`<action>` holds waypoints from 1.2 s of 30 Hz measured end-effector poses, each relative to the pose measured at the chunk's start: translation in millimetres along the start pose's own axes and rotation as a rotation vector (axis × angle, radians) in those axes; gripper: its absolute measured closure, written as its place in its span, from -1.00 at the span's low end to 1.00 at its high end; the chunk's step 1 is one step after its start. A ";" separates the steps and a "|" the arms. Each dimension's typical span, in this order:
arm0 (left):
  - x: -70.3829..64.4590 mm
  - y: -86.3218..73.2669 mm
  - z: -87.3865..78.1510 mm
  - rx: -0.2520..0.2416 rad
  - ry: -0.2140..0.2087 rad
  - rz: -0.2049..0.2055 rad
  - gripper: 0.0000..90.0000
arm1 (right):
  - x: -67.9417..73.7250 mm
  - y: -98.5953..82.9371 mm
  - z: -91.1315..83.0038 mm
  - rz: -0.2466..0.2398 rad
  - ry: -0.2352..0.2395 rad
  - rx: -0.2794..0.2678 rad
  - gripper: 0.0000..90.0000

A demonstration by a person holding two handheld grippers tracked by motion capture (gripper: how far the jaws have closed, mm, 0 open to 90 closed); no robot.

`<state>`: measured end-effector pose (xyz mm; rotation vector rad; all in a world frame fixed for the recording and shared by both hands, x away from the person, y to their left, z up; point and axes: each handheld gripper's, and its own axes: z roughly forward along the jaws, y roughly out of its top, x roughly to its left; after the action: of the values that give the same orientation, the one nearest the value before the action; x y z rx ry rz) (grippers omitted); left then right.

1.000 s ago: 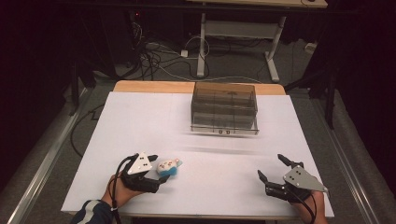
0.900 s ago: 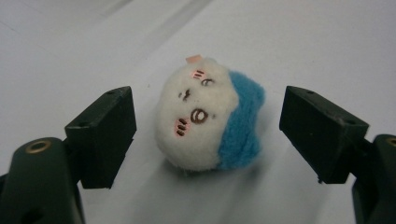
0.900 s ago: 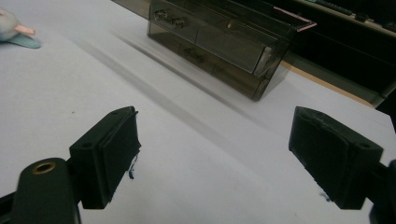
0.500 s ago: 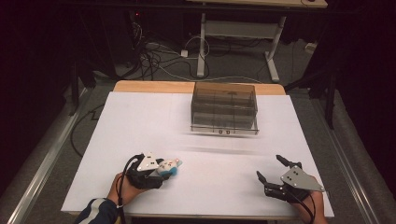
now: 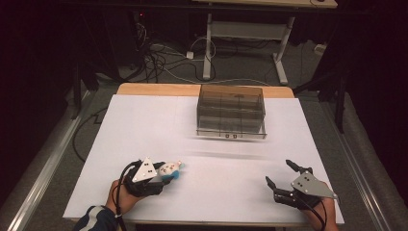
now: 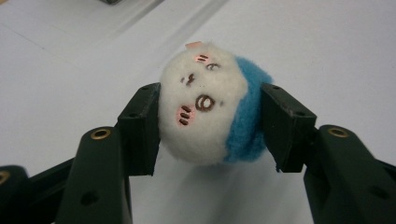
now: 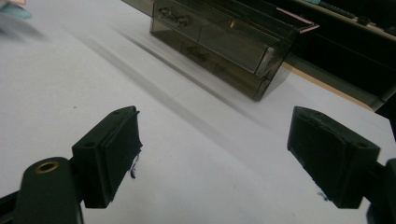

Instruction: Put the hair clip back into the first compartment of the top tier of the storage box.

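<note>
Left claw [image 6: 210, 121] clamps white-and-blue plush toy [image 6: 212, 105] above white surface [image 5: 144, 125]; right claw [image 5: 281, 173] spread wide, empty, near smoky drawer box [image 5: 231, 112].

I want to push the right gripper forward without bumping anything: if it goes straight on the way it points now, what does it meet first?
Probably the smoky drawer box. The right gripper, jaws open, looks across bare white tabletop toward the box; nothing lies between. Depth is hard to judge.
</note>
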<state>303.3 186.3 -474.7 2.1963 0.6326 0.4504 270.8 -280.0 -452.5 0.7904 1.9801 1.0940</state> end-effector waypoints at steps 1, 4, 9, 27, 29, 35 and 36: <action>0.5 -0.1 -0.8 -0.002 0.006 0.001 -0.06 | -0.1 0.0 0.1 0.000 -0.001 -0.001 -0.61; 2.1 -0.7 -4.1 -0.013 0.013 -0.002 -0.06 | 0.2 0.2 0.2 0.000 0.000 -0.001 -0.61; 5.8 -2.1 -7.2 -0.013 0.047 -0.006 -0.06 | 1.3 0.4 0.5 0.000 0.008 -0.002 -0.61; 16.5 1.7 -17.8 -0.064 0.094 -0.014 -0.03 | 3.6 -0.8 3.7 0.023 0.050 0.013 -0.61; 17.1 2.1 -18.6 -0.067 0.096 -0.012 -0.03 | 3.9 -1.1 4.6 0.022 0.050 0.016 -0.61; 20.1 6.5 -19.8 -0.079 0.098 -0.004 -0.03 | 4.7 -1.9 6.1 0.017 0.051 0.025 -0.61; 20.5 7.1 -20.2 -0.083 0.100 -0.005 -0.03 | 4.8 -2.1 6.5 0.016 0.052 0.027 -0.61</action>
<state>311.8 206.1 -454.3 2.1038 0.6616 0.5766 273.2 -274.4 -458.2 0.8009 2.0388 1.1096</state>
